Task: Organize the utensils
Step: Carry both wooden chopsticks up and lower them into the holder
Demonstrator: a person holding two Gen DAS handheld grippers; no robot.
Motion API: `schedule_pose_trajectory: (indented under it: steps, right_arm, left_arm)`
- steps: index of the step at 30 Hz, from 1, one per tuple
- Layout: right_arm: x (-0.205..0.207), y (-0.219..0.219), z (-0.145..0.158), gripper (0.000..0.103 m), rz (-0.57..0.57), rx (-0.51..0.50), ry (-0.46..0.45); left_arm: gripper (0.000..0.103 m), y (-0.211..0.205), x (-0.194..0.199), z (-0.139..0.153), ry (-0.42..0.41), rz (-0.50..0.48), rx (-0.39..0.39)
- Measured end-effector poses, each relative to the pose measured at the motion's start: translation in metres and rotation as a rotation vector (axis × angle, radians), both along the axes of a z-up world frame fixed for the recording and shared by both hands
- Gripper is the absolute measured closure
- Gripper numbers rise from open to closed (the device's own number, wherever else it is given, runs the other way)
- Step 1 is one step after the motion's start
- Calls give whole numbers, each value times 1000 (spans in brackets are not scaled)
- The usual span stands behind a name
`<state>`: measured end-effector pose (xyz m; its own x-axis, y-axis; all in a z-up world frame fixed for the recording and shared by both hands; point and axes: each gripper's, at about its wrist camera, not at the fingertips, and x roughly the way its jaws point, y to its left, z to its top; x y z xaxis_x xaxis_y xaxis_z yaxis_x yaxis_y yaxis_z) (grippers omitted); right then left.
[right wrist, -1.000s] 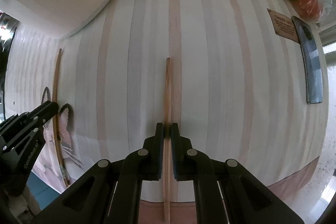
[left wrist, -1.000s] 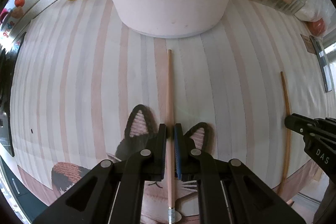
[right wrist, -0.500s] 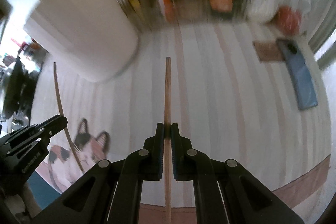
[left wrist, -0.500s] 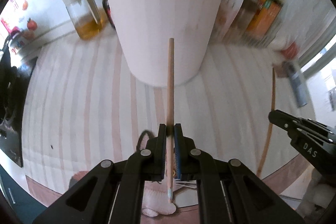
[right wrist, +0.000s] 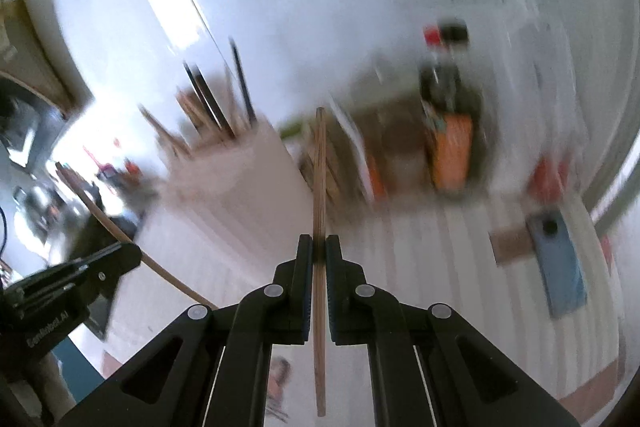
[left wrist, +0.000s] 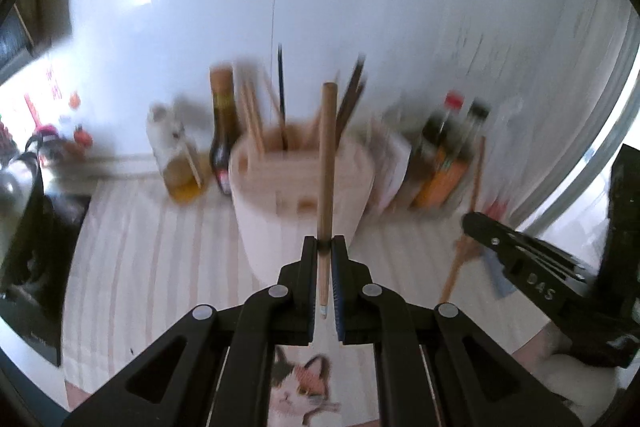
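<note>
My left gripper (left wrist: 325, 245) is shut on a wooden chopstick (left wrist: 327, 163) and holds it raised in front of the white utensil holder (left wrist: 298, 203), which has several chopsticks standing in it. My right gripper (right wrist: 318, 249) is shut on a second wooden chopstick (right wrist: 319, 187) and holds it up to the right of the holder (right wrist: 236, 179). Each gripper shows in the other's view, the right (left wrist: 520, 259) and the left (right wrist: 72, 287), with its chopstick. Both views are blurred by motion.
Sauce bottles (left wrist: 452, 151), an oil jug (left wrist: 176, 163) and a dark bottle (left wrist: 222, 131) stand behind the holder by the white wall. A striped mat with a cat picture (left wrist: 304, 387) covers the table. A blue phone (right wrist: 560, 263) lies at the right.
Both grippers have lifted their chopsticks off the mat and tilted up, so the views now face the holder's top and the wall instead of the table.
</note>
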<state>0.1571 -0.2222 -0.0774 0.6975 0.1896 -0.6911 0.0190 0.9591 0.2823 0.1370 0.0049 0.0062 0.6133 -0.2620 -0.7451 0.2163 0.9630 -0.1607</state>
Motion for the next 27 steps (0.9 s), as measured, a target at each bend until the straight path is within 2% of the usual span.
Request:
schedule_pose_trajectory:
  steps: [6,12,19,27]
  right_arm:
    - [34,10,76,97,19,43,-153]
    - [85,19,124,97,-4,34,-275]
    - [138,35,128,97,-33,-7,-329]
    - [167,50,103,97,-21,-16,-350]
  left_arm:
    - [99,6,28,67,-123,26,-37]
    - [99,12,76,106,-207,73,-21]
    - [99,19,129,89,-179,102,12]
    - [99,24,161,40,-57,90,13]
